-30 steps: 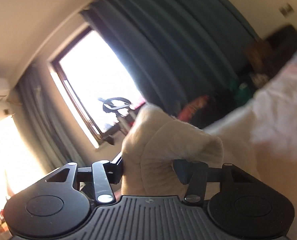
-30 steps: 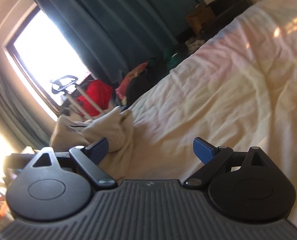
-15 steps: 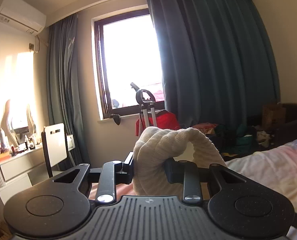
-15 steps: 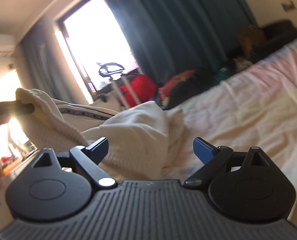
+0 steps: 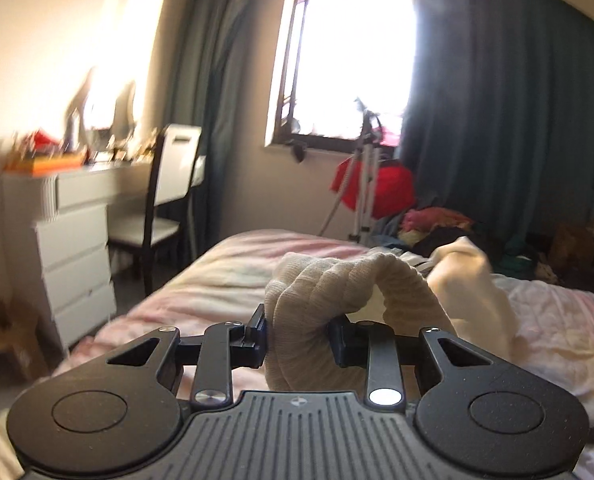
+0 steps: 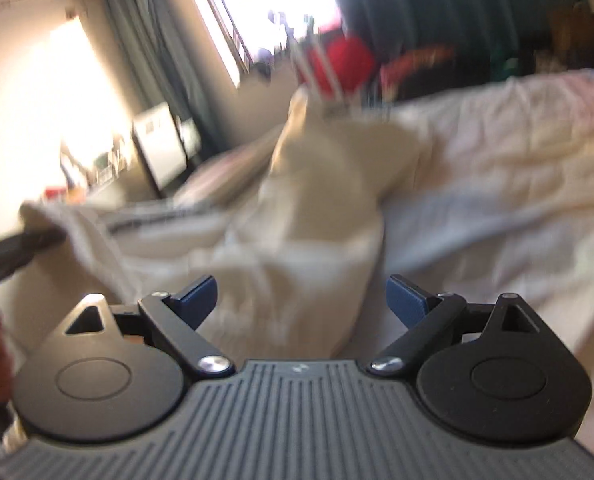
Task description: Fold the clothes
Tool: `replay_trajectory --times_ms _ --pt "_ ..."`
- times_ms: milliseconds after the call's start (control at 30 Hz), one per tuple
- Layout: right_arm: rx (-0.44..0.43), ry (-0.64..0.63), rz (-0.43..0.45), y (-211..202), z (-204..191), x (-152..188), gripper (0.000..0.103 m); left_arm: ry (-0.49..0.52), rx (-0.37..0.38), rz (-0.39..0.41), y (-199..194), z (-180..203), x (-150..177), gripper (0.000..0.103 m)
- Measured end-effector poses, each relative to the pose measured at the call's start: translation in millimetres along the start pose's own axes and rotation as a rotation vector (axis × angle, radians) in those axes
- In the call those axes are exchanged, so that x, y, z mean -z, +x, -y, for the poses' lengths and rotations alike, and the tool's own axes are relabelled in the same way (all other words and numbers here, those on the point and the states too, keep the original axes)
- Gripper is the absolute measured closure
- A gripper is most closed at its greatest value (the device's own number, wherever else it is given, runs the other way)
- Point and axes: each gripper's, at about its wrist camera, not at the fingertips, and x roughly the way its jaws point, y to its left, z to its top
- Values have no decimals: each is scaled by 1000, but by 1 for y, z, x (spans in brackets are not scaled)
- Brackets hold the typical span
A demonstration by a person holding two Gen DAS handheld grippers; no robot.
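Cloth bunches thick between the jaws of the left gripper (image 5: 299, 334), clamped on one cream garment (image 5: 349, 300) to lift an edge off the bed (image 5: 225, 280) near its foot end. One right gripper (image 6: 301, 300) gapes wide, holding nothing, likely seeking a second hold on the draped fabric.

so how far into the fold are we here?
Early. Done: the left gripper is shut on a bunched edge of the cream garment, lifted above the bed. In hand: the rest of it hangs crumpled in front of the right gripper, whose jaws stand wide apart with nothing between them. Left: a second grasp, spreading it flat, then every fold; no crease shows yet.
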Motion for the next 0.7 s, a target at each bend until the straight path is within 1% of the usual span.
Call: replay_trajectory --times_ms 67,133,233,300,333,367,433,467,567,633,700 --pt "4 -51 -60 -3 -16 14 10 -41 -5 -10 3 -17 3 70" --pt "6 -90 -103 -1 -30 26 10 -106 -6 -31 12 -31 3 70" --pt "52 -137 -136 12 -43 36 11 -186 -1 -46 22 -49 3 70" --pt "93 -150 -143 27 -45 35 13 -219 1 -44 31 -52 0 70" --pt "104 -138 -139 33 -44 33 33 -234 3 -43 37 -52 -2 70" --pt "113 -126 -131 38 -42 31 39 -245 5 -41 42 -53 -4 70" --pt "125 -101 -106 46 -39 28 38 -255 9 -36 47 -57 -5 70" --pt "130 -98 -89 48 -39 27 39 -256 10 -36 49 -58 -6 70" --pt "140 -134 -22 48 -44 27 40 -264 3 -39 53 -59 -6 70" --pt "147 -168 2 45 -50 24 40 -281 1 -49 55 -59 -8 69" --pt "154 -203 26 41 -55 21 43 -290 -2 -67 57 -61 -7 69"
